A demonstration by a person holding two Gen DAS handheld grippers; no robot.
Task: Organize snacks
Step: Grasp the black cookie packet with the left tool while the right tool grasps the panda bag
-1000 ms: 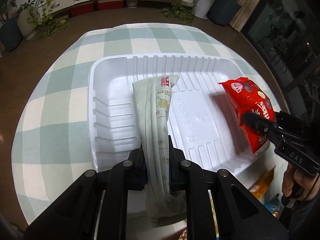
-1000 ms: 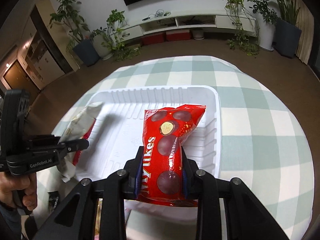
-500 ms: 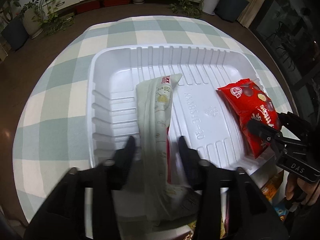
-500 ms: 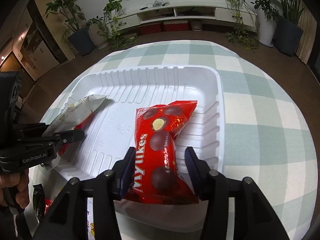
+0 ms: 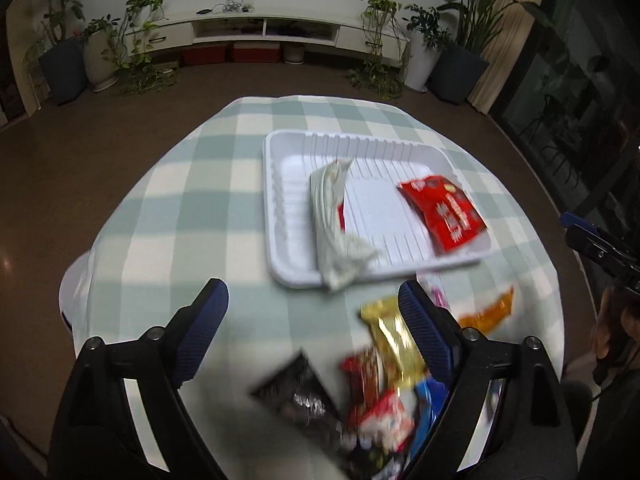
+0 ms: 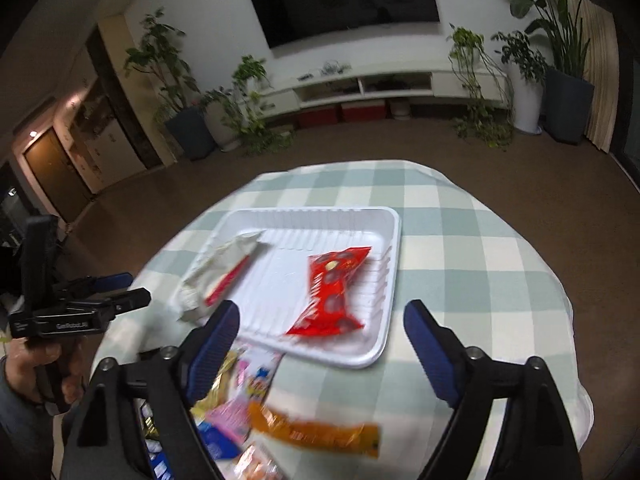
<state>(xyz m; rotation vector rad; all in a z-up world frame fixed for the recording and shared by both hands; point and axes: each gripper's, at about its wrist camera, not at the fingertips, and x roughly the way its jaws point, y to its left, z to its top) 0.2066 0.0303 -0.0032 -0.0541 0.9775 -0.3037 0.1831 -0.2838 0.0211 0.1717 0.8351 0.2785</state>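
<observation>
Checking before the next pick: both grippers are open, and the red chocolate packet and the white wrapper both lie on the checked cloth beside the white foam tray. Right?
Not quite. Both the red chocolate packet and the white wrapper lie inside the white foam tray, not on the checked cloth; the right wrist view shows it. The left gripper and right gripper are open.

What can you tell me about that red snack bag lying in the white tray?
The glossy red plastic snack bag lies flat and sealed inside the ribbed white foam tray, toward its right side, printed with round brown chocolate balls and white lettering. Its crimped end reaches toward the tray's near rim. Nothing grips it; a crumpled white packet lies apart, on the tray's left.
</observation>
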